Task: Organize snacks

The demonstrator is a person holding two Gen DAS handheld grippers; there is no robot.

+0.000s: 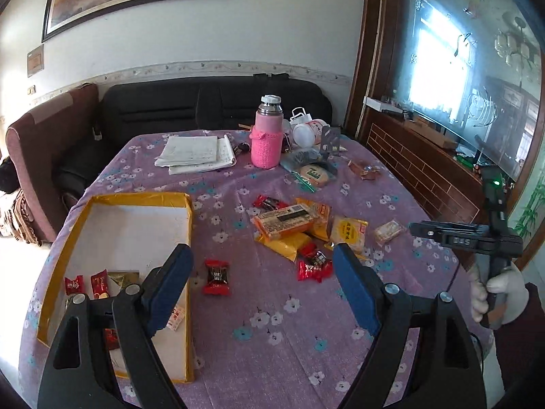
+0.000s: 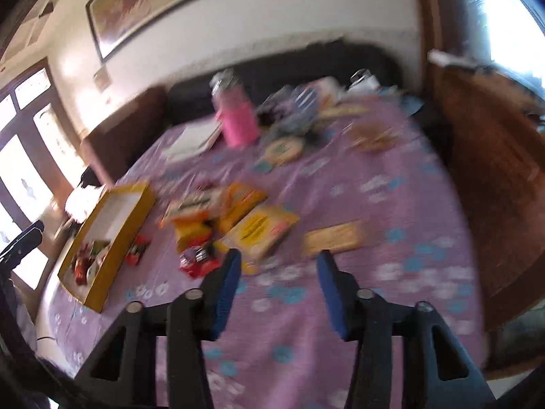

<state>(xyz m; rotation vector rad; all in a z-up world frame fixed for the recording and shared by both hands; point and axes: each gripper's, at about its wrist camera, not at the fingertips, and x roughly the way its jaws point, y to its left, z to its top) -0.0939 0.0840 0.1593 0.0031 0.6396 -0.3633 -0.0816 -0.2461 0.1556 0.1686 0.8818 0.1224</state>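
Observation:
A yellow-rimmed box point(image 1: 102, 201) with a white floor lies at the table's left and holds several wrapped candies point(image 1: 74, 284). Loose snacks are piled mid-table: an orange packet point(image 1: 286, 223), a yellow cake pack point(image 1: 349, 233), red candies point(image 1: 315, 266) and a pale bar point(image 1: 388, 231). One red candy point(image 1: 216, 276) lies alone beside the box. My left gripper point(image 1: 260, 252) hangs open above the cloth, nothing between its fingers. The right wrist view is blurred. There my right gripper point(image 2: 279, 255) is open and empty, just short of the yellow pack point(image 2: 262, 230) and the pale bar point(image 2: 332, 238).
A purple floral cloth point(image 1: 272, 323) covers the table. At the far side stand a pink bottle point(image 1: 267, 136), papers point(image 1: 194, 151), a bagged round cake point(image 1: 315, 173) and a brown snack point(image 1: 366, 170). A dark sofa point(image 1: 204, 102) lies behind. A gloved hand point(image 1: 500, 289) is at the right.

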